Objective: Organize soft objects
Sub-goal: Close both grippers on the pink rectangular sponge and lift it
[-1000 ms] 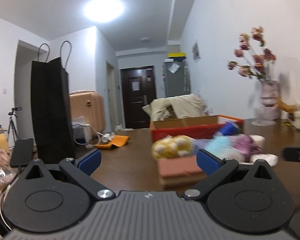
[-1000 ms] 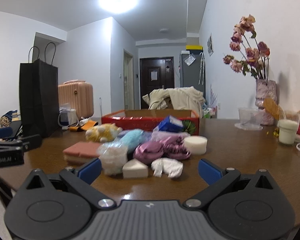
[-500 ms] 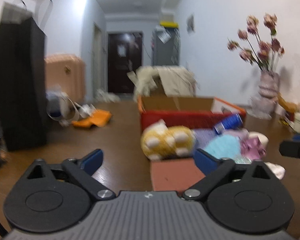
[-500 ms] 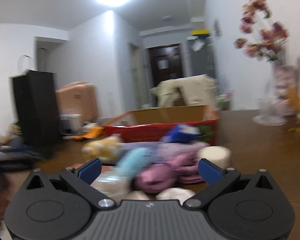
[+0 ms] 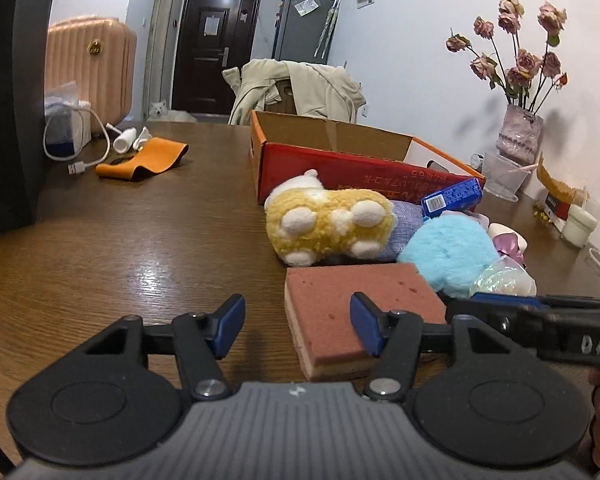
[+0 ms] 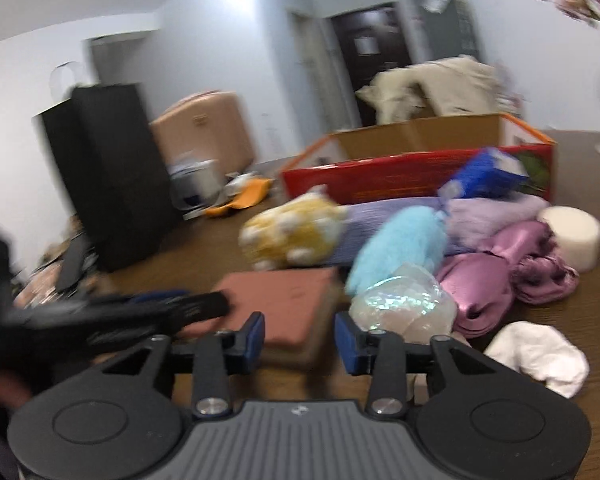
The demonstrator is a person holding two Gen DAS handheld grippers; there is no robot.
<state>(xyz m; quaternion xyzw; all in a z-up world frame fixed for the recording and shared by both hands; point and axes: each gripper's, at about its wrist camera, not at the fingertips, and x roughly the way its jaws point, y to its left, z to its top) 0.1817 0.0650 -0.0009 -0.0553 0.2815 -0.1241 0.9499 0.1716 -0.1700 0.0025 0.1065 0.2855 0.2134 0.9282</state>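
On the dark brown wooden table (image 5: 132, 240) a heap of soft things lies in front of an open red-and-orange cardboard box (image 5: 364, 164). Nearest both grippers is a flat, brick-pink rectangular sponge block (image 5: 356, 304) with a paler underside. Behind it lie a yellow-and-white plush toy (image 5: 328, 220) on its side, a fluffy light-blue pompom (image 5: 448, 252), a crinkly iridescent plastic pouch (image 6: 404, 304), folded shiny purple satin cloth (image 6: 496, 280), a white foam cylinder (image 6: 572, 236), a crumpled white cloth (image 6: 540, 356) and a small blue packet (image 5: 452, 196) leaning against the box.

The left gripper (image 5: 296, 324) has just been closing its jaws — they stand half apart, the left blue pad over bare table, the right one over the sponge block's near edge; neither visibly presses on it, so nothing is gripped. The right gripper (image 6: 300, 340) (its view is blurred by motion) has likewise just been closing and stands narrower, with the sponge block's near right corner in line with the gap; the pads do not appear to pinch it. Each gripper shows at the edge of the other's view, the two close together over the sponge.

Farther off stand a tall black paper bag (image 6: 108, 176), a peach-pink ribbed suitcase (image 5: 88, 68), and a glass vase of dried pink roses (image 5: 520, 136) at the wall.
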